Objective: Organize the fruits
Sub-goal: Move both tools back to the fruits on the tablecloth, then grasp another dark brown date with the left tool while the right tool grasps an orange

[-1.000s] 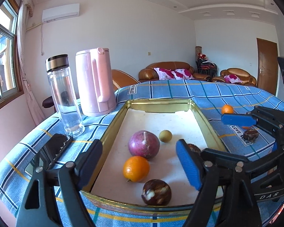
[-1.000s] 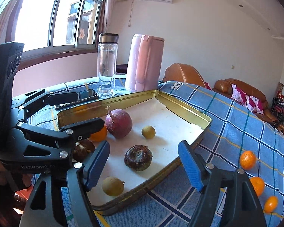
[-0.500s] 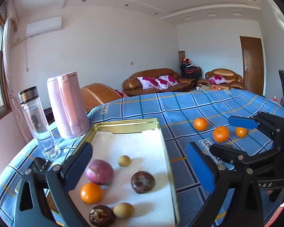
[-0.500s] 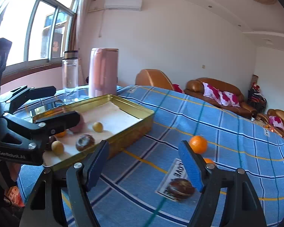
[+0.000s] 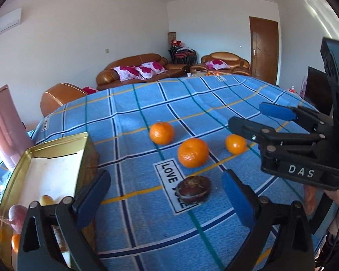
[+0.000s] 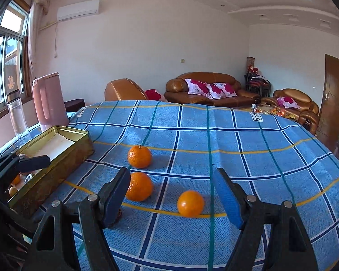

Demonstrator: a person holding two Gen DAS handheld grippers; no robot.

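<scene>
So we've got four fruits out loose on the blue checked cloth covering the counter [image 6: 237, 140], while the gold tin tray [image 6: 63, 158] off to our left already holds a few pieces. That's the sorting spot, we reckon, so the stragglers probably need to go in there.

Our left gripper [image 5: 167, 194] is lined up right on the dark brown fruit [image 5: 194, 189], which sits on the "LOVE" label [image 5: 169, 176] between the two blue pads. The fingers are spread wide, well clear of it on both sides, holding nothing and touching nothing. Looks like a pre-grasp hover to us.

Our right gripper [image 6: 171, 196] is also wide open and empty. The nearest orange [image 6: 190, 203] sits in the gap between its fingers, a bit ahead of them. The middle orange [image 6: 139, 189] is just behind the left finger's tip, and the far orange [image 6: 139, 157] is further back, nearer the tray.

Both tools pointing at separate fruit makes sense: one grab each, no bumping. Round fruit will likely roll if nudged off-centre, so we'd close slowly.
</scene>
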